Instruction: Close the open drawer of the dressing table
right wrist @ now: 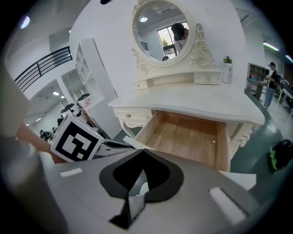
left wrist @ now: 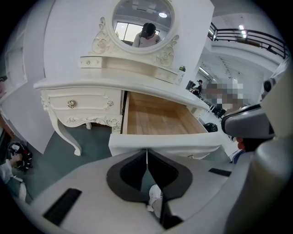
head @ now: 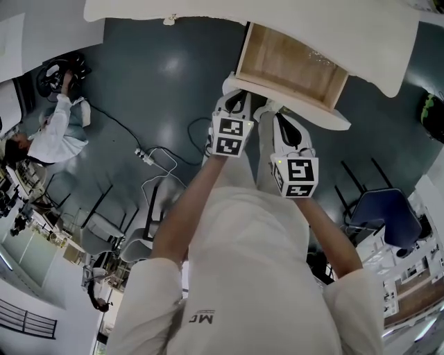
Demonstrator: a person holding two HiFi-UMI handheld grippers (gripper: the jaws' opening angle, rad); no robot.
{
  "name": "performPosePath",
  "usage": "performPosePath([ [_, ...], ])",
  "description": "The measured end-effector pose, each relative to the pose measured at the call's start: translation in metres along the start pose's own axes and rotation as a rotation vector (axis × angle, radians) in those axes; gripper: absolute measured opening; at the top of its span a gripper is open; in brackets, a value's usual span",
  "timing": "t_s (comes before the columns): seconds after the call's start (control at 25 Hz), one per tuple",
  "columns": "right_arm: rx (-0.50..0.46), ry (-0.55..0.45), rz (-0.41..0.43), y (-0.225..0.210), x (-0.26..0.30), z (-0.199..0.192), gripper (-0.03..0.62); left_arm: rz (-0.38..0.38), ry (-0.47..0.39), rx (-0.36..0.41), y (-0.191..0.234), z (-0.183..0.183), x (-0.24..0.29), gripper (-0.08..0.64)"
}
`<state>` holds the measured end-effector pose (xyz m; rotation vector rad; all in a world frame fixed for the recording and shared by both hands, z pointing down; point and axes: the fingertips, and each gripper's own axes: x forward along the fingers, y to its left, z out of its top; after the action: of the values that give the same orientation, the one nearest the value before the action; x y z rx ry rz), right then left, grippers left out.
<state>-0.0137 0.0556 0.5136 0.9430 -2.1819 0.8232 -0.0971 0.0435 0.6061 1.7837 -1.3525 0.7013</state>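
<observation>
The white dressing table (head: 208,10) stands ahead with its wood-lined drawer (head: 291,66) pulled out. The drawer's white front panel (head: 305,111) faces me. My left gripper (head: 234,96) is shut and empty, its tips at the left part of the panel. My right gripper (head: 272,109) sits beside it at the panel, also shut and empty. In the left gripper view the shut gripper (left wrist: 147,151) meets just below the drawer front (left wrist: 165,144), with the drawer (left wrist: 155,119) beyond. From the right gripper view, the shut gripper (right wrist: 143,151) points at the drawer (right wrist: 187,137).
An oval mirror (left wrist: 143,20) tops the table, and a closed side drawer (left wrist: 78,104) is at its left. A seated person (head: 52,135) is far left, with cables (head: 156,159) on the grey floor. A blue chair (head: 385,215) stands at the right.
</observation>
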Motion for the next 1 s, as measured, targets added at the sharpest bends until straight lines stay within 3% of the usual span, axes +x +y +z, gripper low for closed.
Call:
performPosePath([
  [1.0,0.134,0.023,-0.144,-0.067,0.025,-0.008,0.002,-0.028,0.006,0.078,0.005,0.044,0.031,0.009],
])
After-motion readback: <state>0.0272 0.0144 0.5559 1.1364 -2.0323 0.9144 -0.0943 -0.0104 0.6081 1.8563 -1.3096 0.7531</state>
